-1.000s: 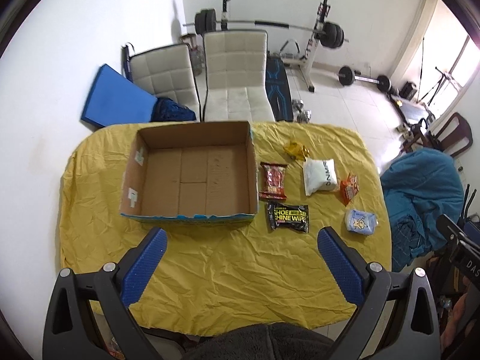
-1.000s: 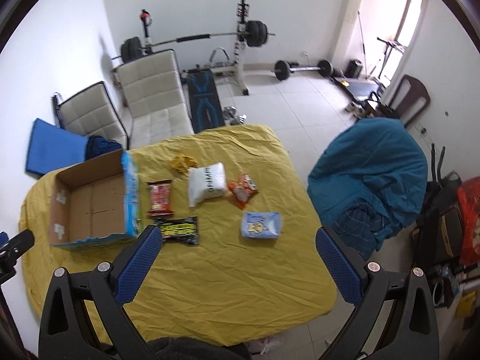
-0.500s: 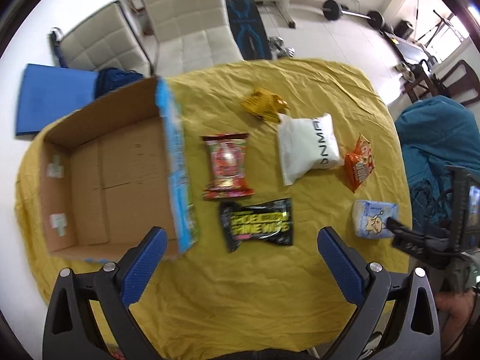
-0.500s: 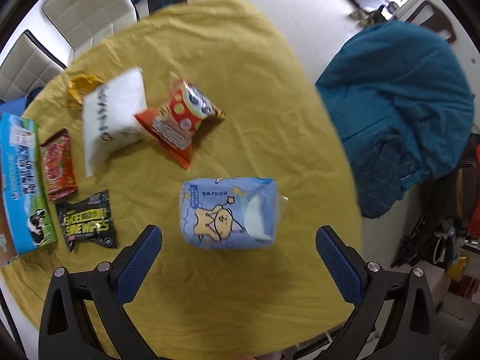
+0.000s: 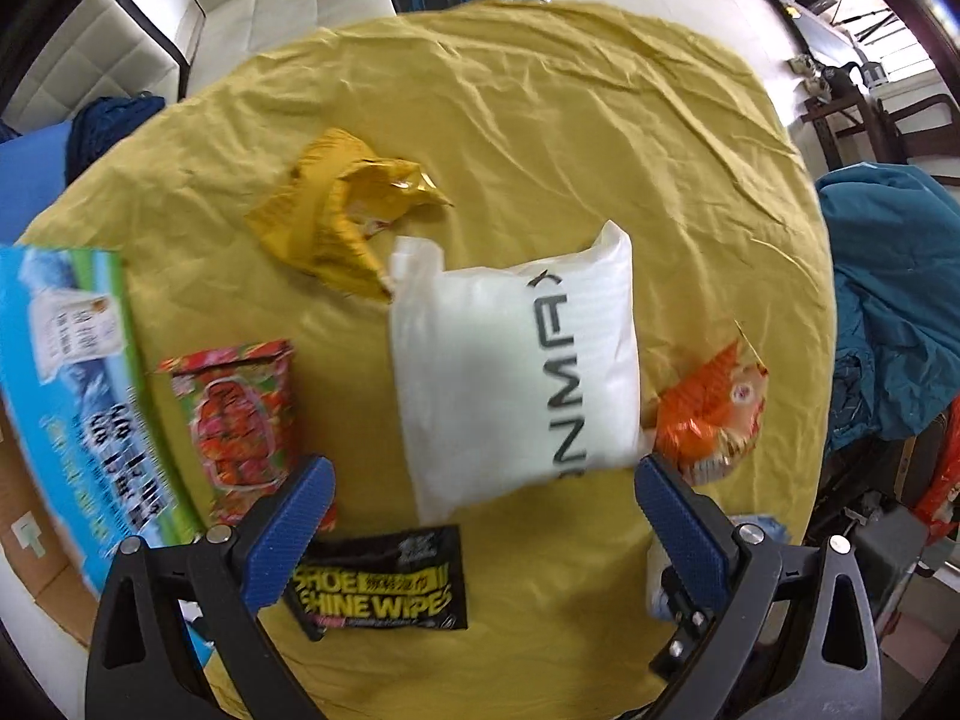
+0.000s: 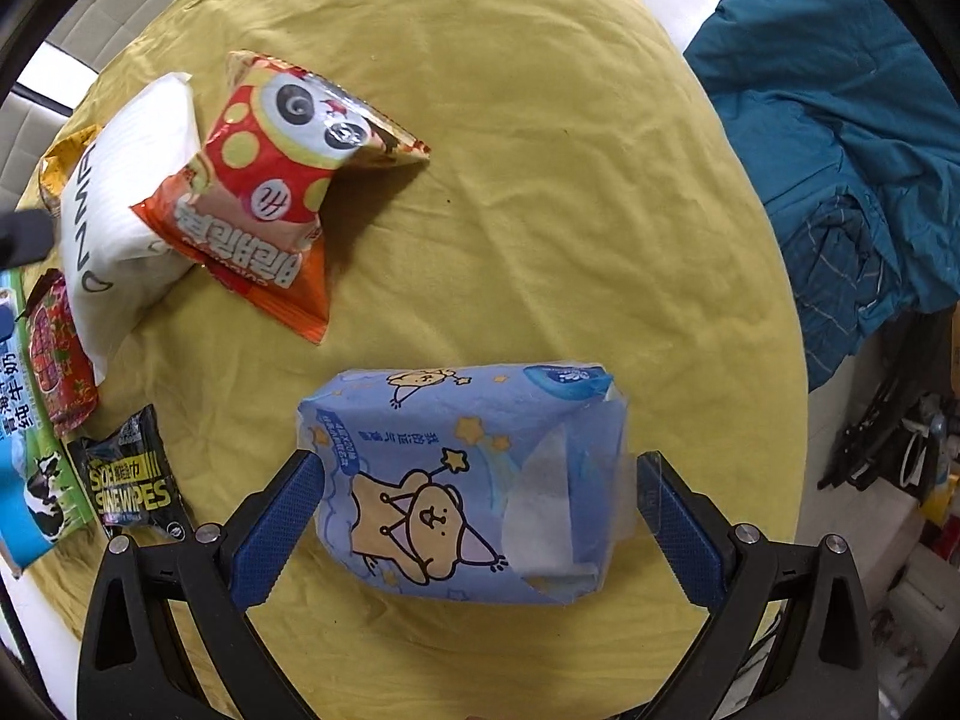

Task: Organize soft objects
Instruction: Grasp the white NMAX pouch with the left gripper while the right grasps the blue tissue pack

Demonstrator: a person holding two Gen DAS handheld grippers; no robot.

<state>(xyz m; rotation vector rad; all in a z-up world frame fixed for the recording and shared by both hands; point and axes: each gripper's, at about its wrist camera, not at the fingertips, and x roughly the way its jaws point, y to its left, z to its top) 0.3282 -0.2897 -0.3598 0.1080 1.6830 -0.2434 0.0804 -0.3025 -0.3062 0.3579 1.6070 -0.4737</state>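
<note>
My left gripper [image 5: 480,516] is open above the near end of a white pillow pack [image 5: 516,372], jaws either side of it. Around it lie a crumpled yellow bag [image 5: 342,210], a red snack pack [image 5: 240,414], a black shoe-wipes pack [image 5: 378,582] and an orange snack bag [image 5: 714,414]. My right gripper [image 6: 480,516] is open with its jaws either side of a blue tissue pack [image 6: 456,480] on the yellow cloth. The orange panda snack bag [image 6: 270,192], white pack [image 6: 126,198] and wipes pack [image 6: 129,480] lie to its left.
The cardboard box with a blue printed side [image 5: 66,372] stands at the left table edge and also shows in the right wrist view [image 6: 24,480]. A teal-covered chair [image 6: 840,120] stands beyond the right edge. The yellow cloth [image 6: 540,120] covers the round table.
Both grippers have dropped closer to the table. The left now straddles the white pack; the right now straddles the blue tissue pack.
</note>
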